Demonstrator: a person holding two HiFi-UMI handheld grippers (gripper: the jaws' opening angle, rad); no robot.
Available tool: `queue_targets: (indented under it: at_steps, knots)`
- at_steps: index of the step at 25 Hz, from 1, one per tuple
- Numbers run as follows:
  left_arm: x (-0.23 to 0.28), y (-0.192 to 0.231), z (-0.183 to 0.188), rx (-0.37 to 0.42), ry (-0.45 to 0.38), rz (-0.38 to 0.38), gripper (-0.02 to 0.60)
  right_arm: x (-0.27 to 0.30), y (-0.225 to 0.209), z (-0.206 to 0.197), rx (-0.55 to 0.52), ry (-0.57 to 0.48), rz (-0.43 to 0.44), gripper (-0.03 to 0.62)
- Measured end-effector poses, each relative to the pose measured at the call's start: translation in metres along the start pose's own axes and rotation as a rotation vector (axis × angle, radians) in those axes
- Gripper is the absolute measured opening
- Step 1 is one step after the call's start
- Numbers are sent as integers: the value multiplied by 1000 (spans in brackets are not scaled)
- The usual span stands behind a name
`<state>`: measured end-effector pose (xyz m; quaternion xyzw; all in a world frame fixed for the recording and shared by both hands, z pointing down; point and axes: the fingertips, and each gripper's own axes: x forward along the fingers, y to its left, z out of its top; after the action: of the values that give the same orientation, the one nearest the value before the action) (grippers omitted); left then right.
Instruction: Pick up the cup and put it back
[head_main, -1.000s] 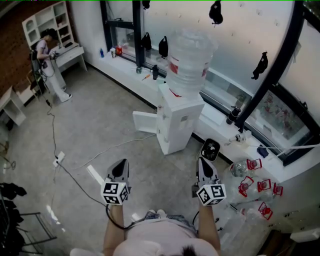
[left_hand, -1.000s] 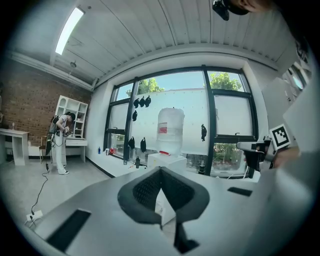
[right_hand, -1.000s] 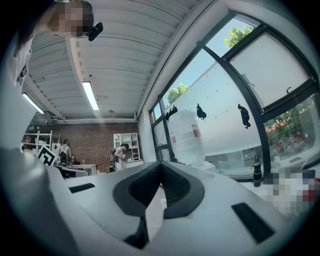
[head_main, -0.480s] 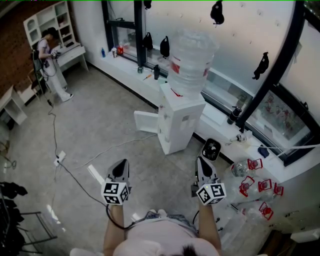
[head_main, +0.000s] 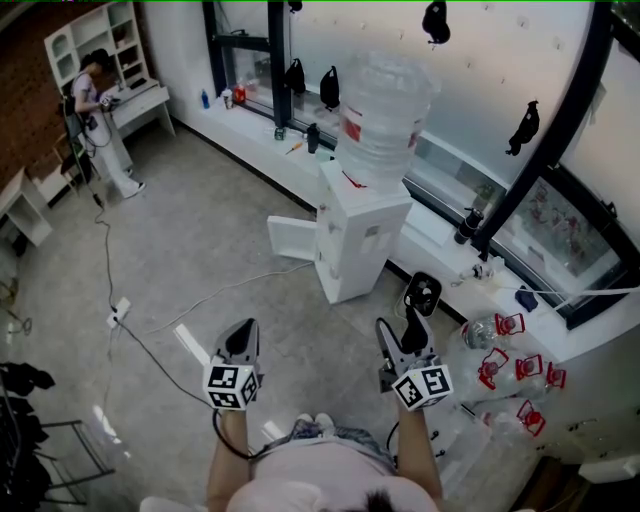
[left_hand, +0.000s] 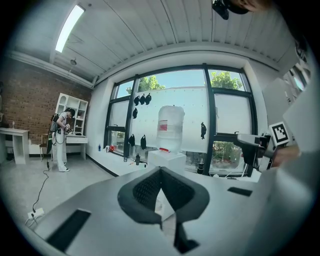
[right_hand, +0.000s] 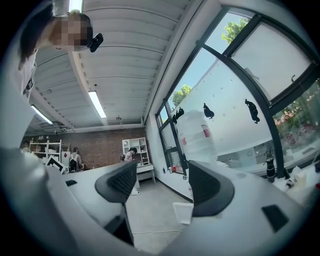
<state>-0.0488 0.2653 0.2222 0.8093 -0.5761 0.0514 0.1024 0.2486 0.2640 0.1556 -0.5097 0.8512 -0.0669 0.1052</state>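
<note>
Cup (head_main: 421, 296) is not being gripped; it is standing near the window ledge, just ahead of right claw (head_main: 397, 323).
Right claw is just being opened, nothing between jaws; left claw (head_main: 242, 330) is being held closed, empty.

Right hand-held gripper (right_hand: 162, 186): jaws apart, just been opening, nothing between them. Grey floor (right_hand: 150, 222) shows through the gap at lower centre. Water bottle (right_hand: 196, 134) right of centre. Brick wall (right_hand: 95, 147) and white shelf (right_hand: 136, 146) mid-left.

Right gripper (head_main: 398, 333): fingers were together earlier, have just been opening, and now stand apart with nothing between them.
</note>
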Motion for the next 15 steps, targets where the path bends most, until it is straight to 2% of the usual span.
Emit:
queue_targets:
  at_steps: [3,6,15]
  knots:
    - [-5,2,-4,-2,10,-2,25,-2,5,-3,1,5,3,374]
    - [-8,5,-7,-4,16,-5,25,-4,9,-6,5,10,10,398]
    - [-3,18,1,18,-6,-36,25,-3,11,-22,20,7,-24,423]
